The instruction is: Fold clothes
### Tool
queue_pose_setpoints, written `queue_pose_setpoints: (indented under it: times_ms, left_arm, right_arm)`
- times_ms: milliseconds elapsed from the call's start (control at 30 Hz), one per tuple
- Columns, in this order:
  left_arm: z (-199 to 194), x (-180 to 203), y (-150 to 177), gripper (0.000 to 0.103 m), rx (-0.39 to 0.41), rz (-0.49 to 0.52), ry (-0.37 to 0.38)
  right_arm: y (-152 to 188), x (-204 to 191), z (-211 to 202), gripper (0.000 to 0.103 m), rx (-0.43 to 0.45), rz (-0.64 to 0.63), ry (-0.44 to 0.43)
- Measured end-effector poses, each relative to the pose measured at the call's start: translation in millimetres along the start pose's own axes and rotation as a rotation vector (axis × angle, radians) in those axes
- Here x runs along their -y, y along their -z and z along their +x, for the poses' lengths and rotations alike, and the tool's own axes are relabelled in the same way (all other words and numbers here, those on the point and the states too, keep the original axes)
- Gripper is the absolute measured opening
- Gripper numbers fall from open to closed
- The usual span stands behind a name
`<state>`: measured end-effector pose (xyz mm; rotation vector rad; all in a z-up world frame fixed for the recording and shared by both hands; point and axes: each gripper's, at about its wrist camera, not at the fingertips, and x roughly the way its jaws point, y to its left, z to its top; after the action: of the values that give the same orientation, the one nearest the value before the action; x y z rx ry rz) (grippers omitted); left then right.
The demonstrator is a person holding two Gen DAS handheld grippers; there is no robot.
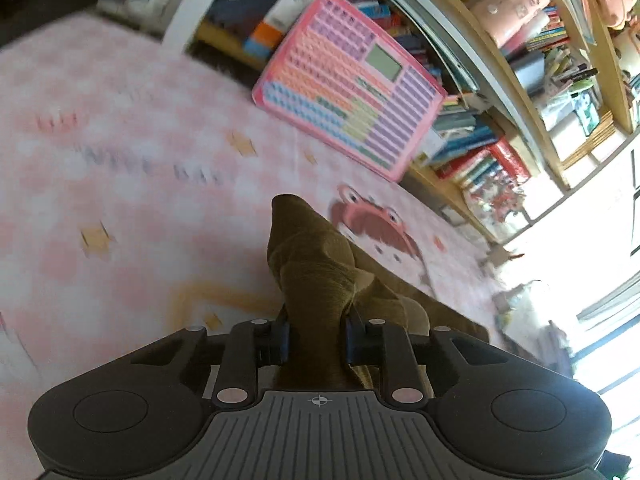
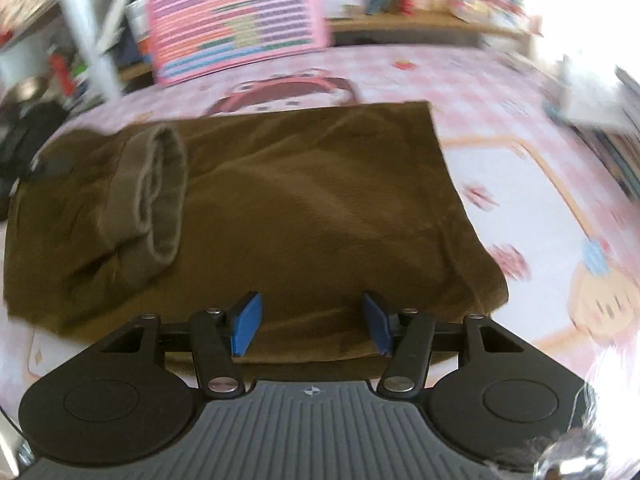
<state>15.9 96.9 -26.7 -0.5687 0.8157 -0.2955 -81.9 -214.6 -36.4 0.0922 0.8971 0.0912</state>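
My left wrist camera sits low and close over the pink bedsheet [image 1: 120, 208], tilted toward the bookshelf [image 1: 500, 92]. My right one looks down closer. Both share the pink board [image 2: 236, 20] and sheet.

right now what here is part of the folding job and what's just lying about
Part of the job:
- brown garment, spread on the pink sheet
- left tongs, shut on a bunch of it
- right tongs, open above it

Lying about:
- pink keyboard toy
- shelved books
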Motion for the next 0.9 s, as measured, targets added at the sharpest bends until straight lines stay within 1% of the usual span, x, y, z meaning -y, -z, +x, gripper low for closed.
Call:
queue_pose_setpoints:
  times_ms: [33,133,167,300,367,400,500,600,733,833,900]
  left_arm:
    - [0.5,-5.6,-6.6,0.022,0.003,0.010,-0.016]
    - [1.7,-23.2,-19.5,0.023,0.018,0.008,-0.064]
    - [1.8,-28.2,-21.5,0.024,0.024,0.003,-0.081]
    - [-2.4,-41.6,-17.9,0.036,0.055,-0.017,-0.143]
    - [-8.7,-44.6,-13.6,0.039,0.079,-0.026,-0.170]
    - [-13.0,-45.3,-11.8,0.046,0.095,-0.026,-0.184]
    - [-31.3,-37.2,-6.9,0.060,0.158,0.018,-0.207]
    - [-46.7,-25.3,-0.6,0.070,0.207,0.068,-0.217]
    - [-53.9,-2.8,13.5,0.079,0.209,0.123,-0.218]
    - [-54.1,16.1,25.0,0.086,0.201,0.143,-0.224]
    - [-50.7,28.5,32.4,0.088,0.199,0.145,-0.229]
  right_arm:
    - [-2.8,-9.4,4.7,0.054,0.001,-0.031,-0.004]
    - [-10.5,-29.1,12.6,0.054,0.007,-0.063,-0.035]
    - [-11.0,-26.9,10.1,0.054,0.012,-0.053,-0.031]
    - [-13.1,-18.0,-0.1,0.056,0.028,-0.014,-0.017]
    - [-14.1,-13.5,-5.1,0.057,0.036,0.006,-0.009]
    - [-14.6,-11.3,-7.7,0.058,0.040,0.015,-0.006]
    - [-16.2,-4.6,-15.3,0.058,0.053,0.045,0.005]
    - [-18.0,9.3,-22.2,0.058,0.064,0.095,0.018]
    - [-21.9,32.4,-29.6,0.058,0.076,0.171,0.027]
    - [-26.0,49.8,-29.8,0.059,0.074,0.217,0.007]
    - [-29.7,61.7,-26.3,0.059,0.059,0.225,-0.021]
